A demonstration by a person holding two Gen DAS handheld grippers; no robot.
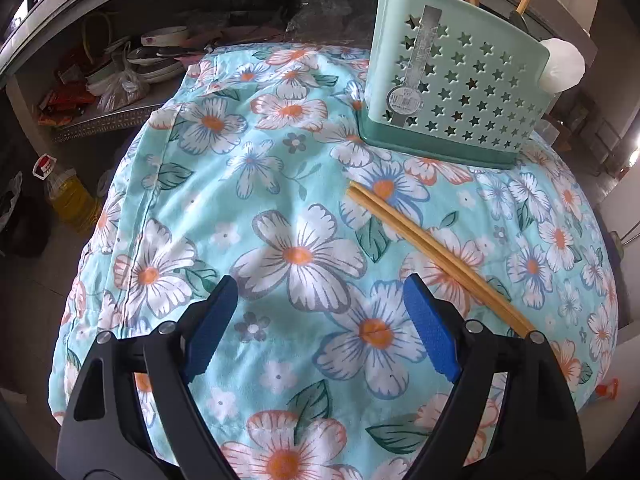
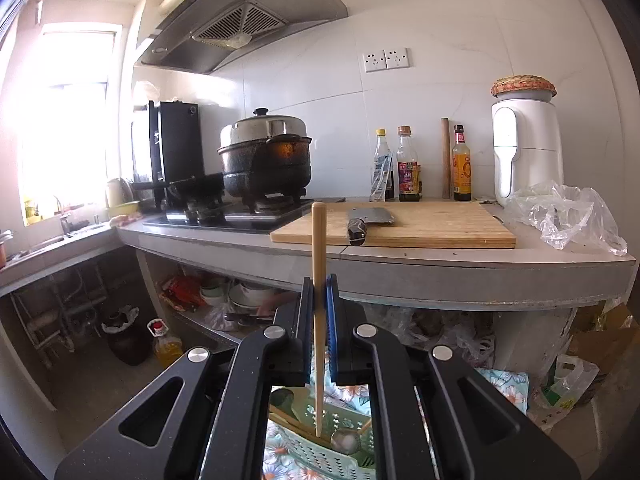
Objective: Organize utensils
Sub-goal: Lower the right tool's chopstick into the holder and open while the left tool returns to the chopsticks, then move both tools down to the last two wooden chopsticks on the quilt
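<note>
Hovering w/ jaws apart, left hand-held gripper holds nothing; two chopsticks lie on floral cloth, near mint holder. Right hand-held gripper is clamped on one upright chopstick, tip over holder. Risks: thin stick may slip/tilt, miss the opening, or nudge the holder on soft cloth.

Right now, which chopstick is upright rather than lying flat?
The single chopstick clamped in the right gripper above the green holder. The pair lies flat on the floral cloth.
</note>
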